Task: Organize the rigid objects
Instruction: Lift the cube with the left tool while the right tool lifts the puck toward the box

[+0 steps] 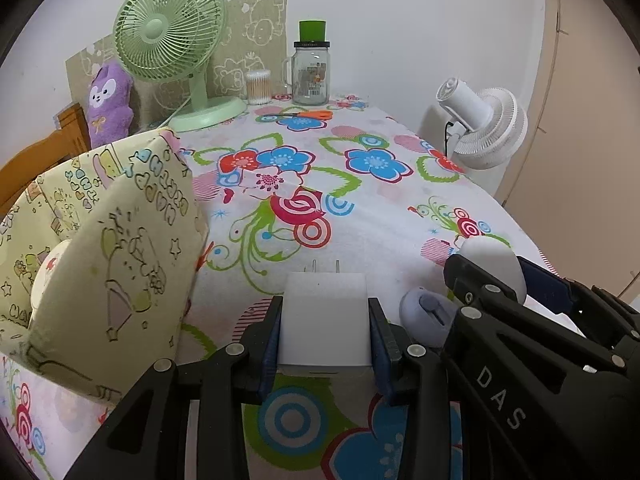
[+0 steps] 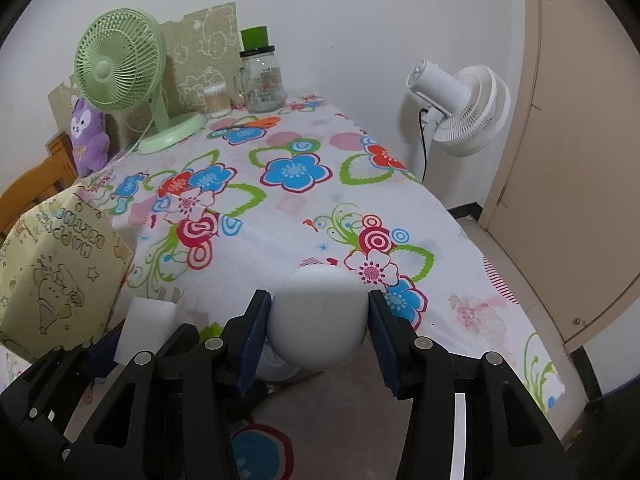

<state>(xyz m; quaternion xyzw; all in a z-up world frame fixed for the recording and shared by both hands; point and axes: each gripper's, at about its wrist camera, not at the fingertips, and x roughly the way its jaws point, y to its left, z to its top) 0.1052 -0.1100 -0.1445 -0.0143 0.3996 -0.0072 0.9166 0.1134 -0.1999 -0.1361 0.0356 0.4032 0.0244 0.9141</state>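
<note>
My left gripper (image 1: 325,305) is shut on a white plug adapter (image 1: 324,320). Its blue pads press both sides, and the prongs point away over the flowered tablecloth (image 1: 360,208). The adapter (image 2: 148,328) also shows at the lower left of the right wrist view. My right gripper (image 2: 319,297) is shut on a white rounded egg-like object (image 2: 318,320), held slightly above the cloth. That gripper (image 1: 500,276) and its object (image 1: 492,258) sit just right of the left one. A lavender mouse (image 1: 428,314) lies between them. A cream patterned fabric box (image 1: 100,240) stands open at the left.
At the back stand a green desk fan (image 1: 172,32), a cotton swab tub (image 1: 258,88), a glass jar (image 1: 310,76), orange scissors (image 1: 308,115) and a purple plush (image 1: 108,100). A white fan (image 2: 460,104) stands beyond the table's right edge, near a door (image 2: 568,160).
</note>
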